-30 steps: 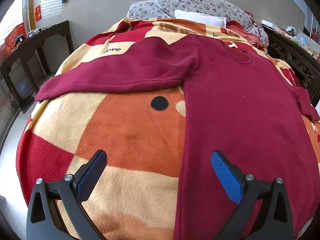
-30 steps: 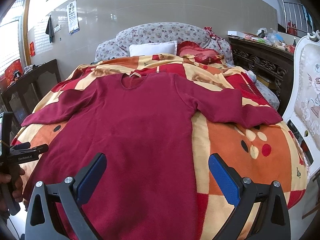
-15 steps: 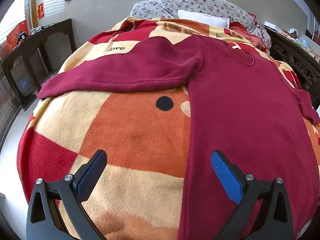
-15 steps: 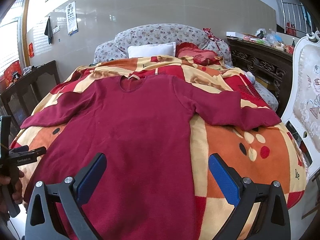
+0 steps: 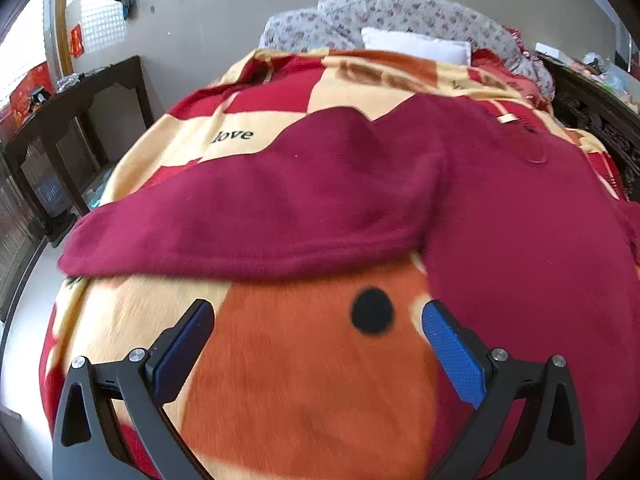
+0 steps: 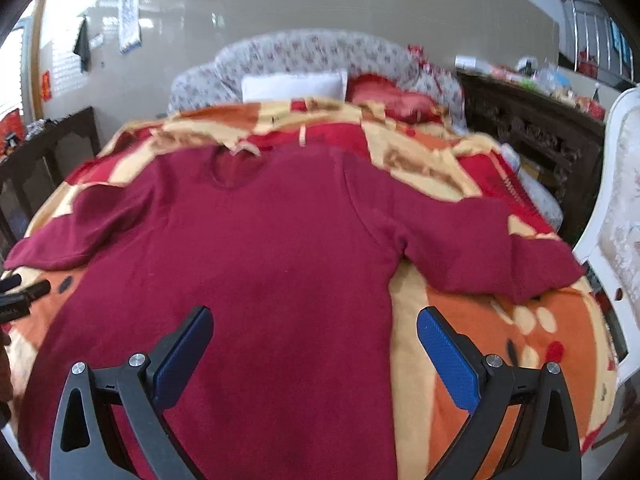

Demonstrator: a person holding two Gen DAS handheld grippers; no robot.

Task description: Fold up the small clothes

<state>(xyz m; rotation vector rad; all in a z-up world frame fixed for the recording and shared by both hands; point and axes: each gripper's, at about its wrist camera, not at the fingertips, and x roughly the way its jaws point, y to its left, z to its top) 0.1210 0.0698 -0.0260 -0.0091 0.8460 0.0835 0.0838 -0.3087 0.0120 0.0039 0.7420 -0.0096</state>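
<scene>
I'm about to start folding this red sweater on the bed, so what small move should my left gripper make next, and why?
Probably ease the left gripper forward to the sleeve ahead of it. The gripper is open and empty over the blanket, and the sweater lies flat with both sleeves spread out, so nothing is folded yet.

Maroon long-sleeved top [image 6: 256, 264] lying flat on the bed

It is lying face up, unfolded, neckline pointing toward twelve o'clock, hem toward six; sleeves are stretching out toward nine and three o'clock, the fabric lying smooth.
</scene>
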